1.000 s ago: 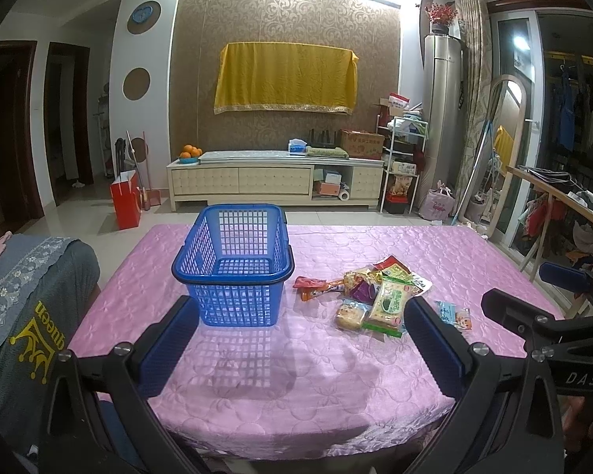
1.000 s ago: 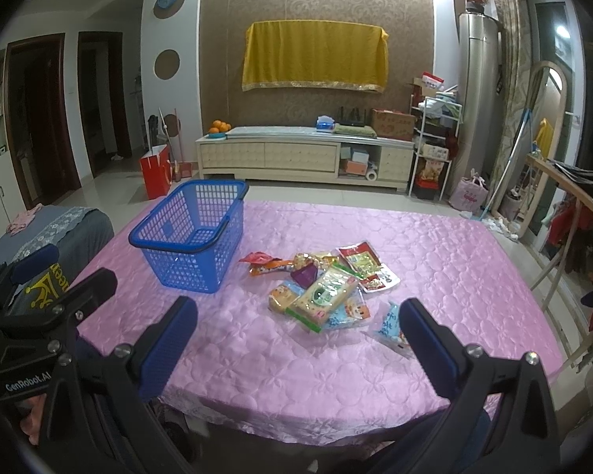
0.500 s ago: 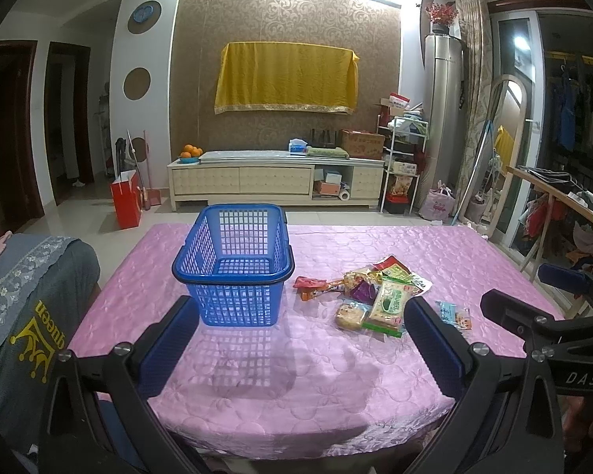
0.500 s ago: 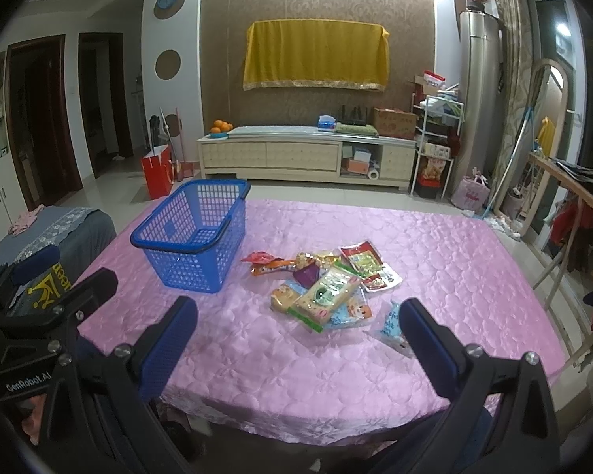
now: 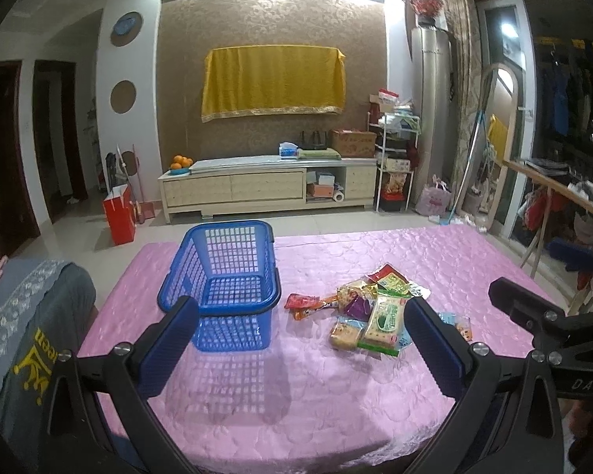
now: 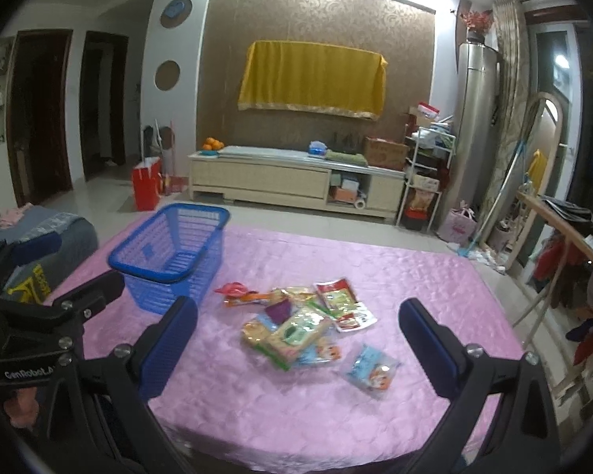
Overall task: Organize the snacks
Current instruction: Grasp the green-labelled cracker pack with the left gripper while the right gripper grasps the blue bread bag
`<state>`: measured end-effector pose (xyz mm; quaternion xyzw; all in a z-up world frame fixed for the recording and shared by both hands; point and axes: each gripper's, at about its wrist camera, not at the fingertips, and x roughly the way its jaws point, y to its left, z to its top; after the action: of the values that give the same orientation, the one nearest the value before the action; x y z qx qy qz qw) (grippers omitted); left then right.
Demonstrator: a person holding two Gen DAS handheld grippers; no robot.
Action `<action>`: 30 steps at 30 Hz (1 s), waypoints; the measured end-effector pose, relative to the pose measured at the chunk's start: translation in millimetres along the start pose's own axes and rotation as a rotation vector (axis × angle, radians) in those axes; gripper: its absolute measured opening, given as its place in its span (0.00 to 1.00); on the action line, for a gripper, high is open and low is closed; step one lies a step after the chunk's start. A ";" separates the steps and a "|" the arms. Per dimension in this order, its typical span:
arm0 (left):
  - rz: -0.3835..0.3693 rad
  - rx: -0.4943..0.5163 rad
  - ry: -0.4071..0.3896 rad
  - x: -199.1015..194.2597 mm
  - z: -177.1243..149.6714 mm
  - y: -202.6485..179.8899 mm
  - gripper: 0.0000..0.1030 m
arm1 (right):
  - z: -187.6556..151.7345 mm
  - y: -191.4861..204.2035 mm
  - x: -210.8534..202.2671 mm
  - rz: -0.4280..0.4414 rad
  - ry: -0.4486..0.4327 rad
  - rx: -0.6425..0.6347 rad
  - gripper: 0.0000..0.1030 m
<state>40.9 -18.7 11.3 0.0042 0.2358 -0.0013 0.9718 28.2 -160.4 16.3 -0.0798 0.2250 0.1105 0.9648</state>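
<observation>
Both tongs, left [image 5: 300, 339] and right [image 6: 298, 339], hang open and empty above the table [image 6: 415, 276]; snacks [image 6: 296, 324] await a first pick-up into the empty basket [image 5: 225, 276].

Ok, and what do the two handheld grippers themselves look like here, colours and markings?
Both look alike: the left gripper and the right gripper have black angular frames with silver screw heads, and jaws faced with flat blue pads. White lettering shows on the bodies seen from the opposite camera: "GenRobot.A" on the left, "DAS" on the right. No cables or sleeves are visible.
</observation>
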 end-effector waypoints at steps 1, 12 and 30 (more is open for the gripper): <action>-0.010 0.007 0.004 4.1 2.7 -2.0 1.00 | 2.4 -4.5 4.1 -0.002 0.005 0.007 1.00; -0.198 0.087 0.098 69.4 27.6 -42.9 1.00 | 13.5 -59.1 51.7 -0.002 0.067 0.017 1.00; -0.314 0.209 0.409 204.7 -9.3 -101.2 1.00 | -61.8 -115.7 161.9 0.016 0.377 0.120 0.97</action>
<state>218.2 -120.0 -91.5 0.0683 0.4234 -0.1752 0.8862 172.9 -255.7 -99.5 -0.0399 0.4084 0.0877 0.9077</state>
